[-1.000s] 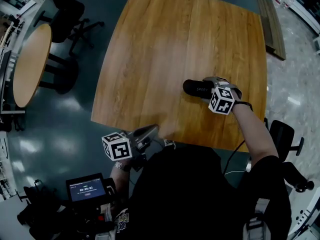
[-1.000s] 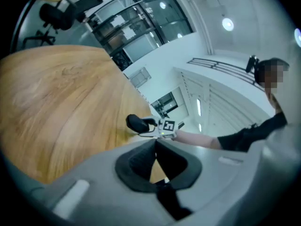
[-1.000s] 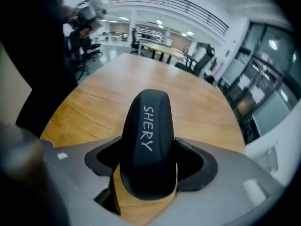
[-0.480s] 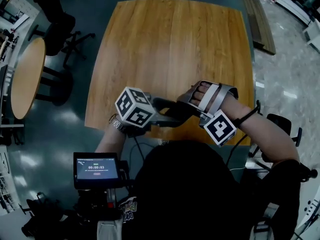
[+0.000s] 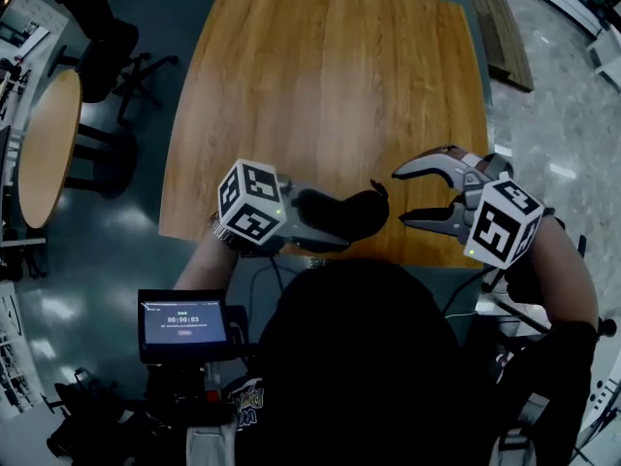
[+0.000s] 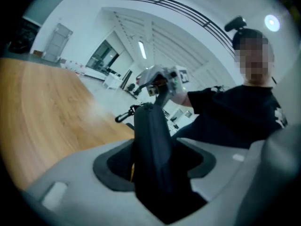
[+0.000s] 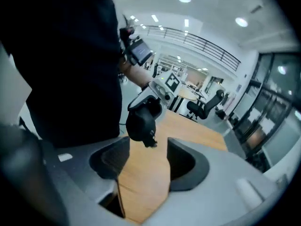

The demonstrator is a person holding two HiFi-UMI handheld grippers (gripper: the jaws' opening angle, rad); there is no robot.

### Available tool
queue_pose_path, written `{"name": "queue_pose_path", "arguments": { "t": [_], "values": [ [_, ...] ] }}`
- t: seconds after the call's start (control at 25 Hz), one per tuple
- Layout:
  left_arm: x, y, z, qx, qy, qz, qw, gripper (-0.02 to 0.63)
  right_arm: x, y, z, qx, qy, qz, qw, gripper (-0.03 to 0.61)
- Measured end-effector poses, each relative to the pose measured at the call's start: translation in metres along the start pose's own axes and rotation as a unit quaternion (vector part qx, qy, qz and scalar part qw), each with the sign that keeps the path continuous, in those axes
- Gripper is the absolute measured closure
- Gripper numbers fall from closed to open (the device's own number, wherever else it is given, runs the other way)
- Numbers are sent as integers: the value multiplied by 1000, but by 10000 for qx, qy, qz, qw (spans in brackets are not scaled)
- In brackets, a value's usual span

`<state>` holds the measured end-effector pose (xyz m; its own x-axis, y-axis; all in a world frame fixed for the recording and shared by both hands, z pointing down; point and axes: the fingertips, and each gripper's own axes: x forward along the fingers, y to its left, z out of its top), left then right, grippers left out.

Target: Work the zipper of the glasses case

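- Grey jaws of the left gripper (image 6: 157,163) are clamped on the black case (image 5: 340,214), with a pad on either side of it. These jaws have just been closing with the case between them.
- Gripped at one end, the case is held up off the bench (image 5: 330,85), above the bench's near edge. Its free end points along that edge toward the right gripper (image 5: 400,196).
- At that free end a small dark clip (image 6: 123,116) hangs from the case, also over the bench's near edge.
- Over the bench's near right corner, the right gripper hovers with its jaws apart. They have just been narrowing, with nothing between them and only bare wood showing below.
- Its tips face the clip end of the case, near it but not touching.
- Off the bench's left side stand a round table (image 5: 49,129) and dark chairs (image 5: 107,47).
- Past the bench's near edge, to the left, a small screen (image 5: 184,320) glows.
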<state>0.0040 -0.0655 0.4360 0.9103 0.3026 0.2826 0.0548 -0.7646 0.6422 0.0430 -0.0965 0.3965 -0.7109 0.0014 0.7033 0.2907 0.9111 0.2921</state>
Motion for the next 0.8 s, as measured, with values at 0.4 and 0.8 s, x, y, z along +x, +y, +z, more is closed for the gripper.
{"name": "queue_pose_path", "arguments": {
  "t": [0.4, 0.8],
  "values": [
    [-19, -48, 6, 854, 664, -592, 9924, 350, -12, 9, 42, 518, -519, 1501, 9860, 445],
    [-20, -62, -2, 643, 928, -1108, 9874, 350, 12, 30, 49, -2493, 1255, 1463, 9490, 479]
  ]
}}
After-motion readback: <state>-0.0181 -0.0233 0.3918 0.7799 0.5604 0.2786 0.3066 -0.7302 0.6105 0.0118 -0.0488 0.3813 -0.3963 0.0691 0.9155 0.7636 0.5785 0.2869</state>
